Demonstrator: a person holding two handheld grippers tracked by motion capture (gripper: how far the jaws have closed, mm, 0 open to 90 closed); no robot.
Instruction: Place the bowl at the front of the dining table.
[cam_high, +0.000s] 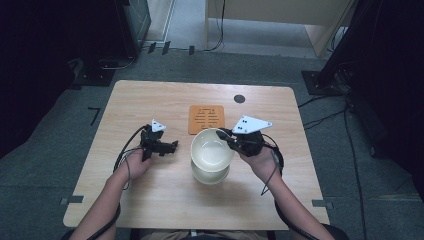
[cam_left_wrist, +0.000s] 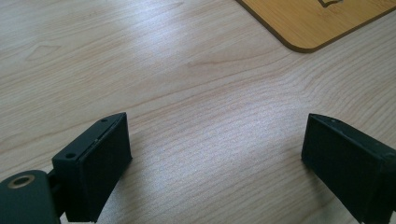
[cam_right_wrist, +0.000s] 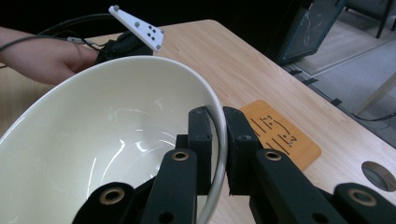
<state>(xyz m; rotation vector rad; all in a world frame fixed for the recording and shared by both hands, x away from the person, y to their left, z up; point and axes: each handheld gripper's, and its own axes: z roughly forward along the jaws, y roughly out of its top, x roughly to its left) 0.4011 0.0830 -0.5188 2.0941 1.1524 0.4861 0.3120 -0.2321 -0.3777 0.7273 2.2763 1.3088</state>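
Pale wood grain runs across the table (cam_high: 150, 200), which stands on a grey floor with dark equipment at the edges of the room. Nearest the person, the bowl (cam_high: 212, 149) sits raised over a second bowl (cam_high: 210, 176) of the same cream colour; whether the two are touching or just apart cannot be told from above. The right gripper (cam_right_wrist: 216, 149) has its fingers (cam_right_wrist: 200, 140) closed on the upper bowl's rim, one inside and one outside. That is a thin, one-sided hold on a smooth glazed wall, so the likeliest trouble is the bowl pivoting in the pinch and tipping toward its free side, or slipping out and dropping onto the bowl beneath, which could chip both. A quick swing or a twist of the wrist would bring that on. The left gripper (cam_high: 159, 144) rests to the left, well apart from the bowls, its fingers (cam_left_wrist: 100, 161) spread wide over bare wood and holding nothing, so it offers no support. Farther off lies an orange trivet (cam_high: 206, 119), just beyond the bowls; a careless carry could clip its edge.
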